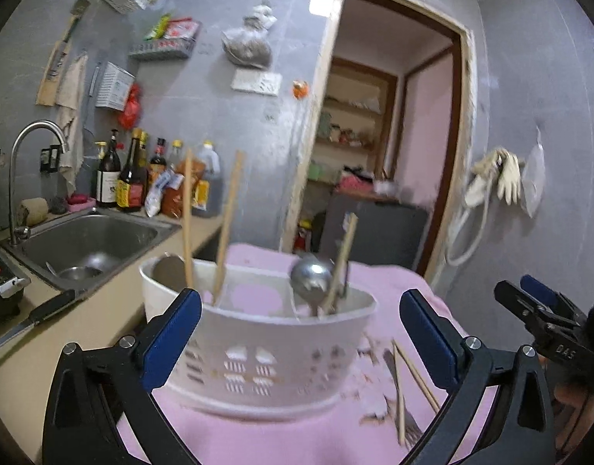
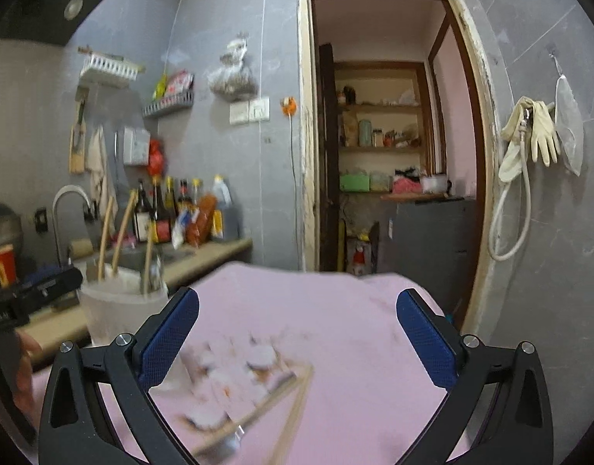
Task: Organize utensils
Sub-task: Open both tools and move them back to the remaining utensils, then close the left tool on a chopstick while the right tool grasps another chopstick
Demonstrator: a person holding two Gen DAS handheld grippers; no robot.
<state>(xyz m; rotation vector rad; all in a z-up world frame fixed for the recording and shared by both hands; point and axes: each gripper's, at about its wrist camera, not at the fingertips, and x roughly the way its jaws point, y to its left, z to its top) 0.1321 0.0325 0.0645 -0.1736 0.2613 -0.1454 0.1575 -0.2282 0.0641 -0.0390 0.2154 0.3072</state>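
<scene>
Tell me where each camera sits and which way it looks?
Left wrist: on the left gripper, looking along its open fingers at the white caddy on the pink cloth; the right gripper shows at the right edge.
Right wrist: on the right gripper, looking at chopsticks on the cloth; a hand and the left gripper show at the left edge.
Both share the caddy, cloth, doorway and sink.

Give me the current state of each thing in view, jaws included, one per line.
Left gripper: jaws wide open, empty.
Right gripper: jaws wide open, empty.
White utensil holder: upright on the pink cloth, partly filled.
Ladle: standing in the holder.
Chopsticks in holder: upright, leaning.
Loose chopsticks: lying flat on the cloth, not yet sorted.
Fork: lying beside them.
Knife: lying on the counter.
</scene>
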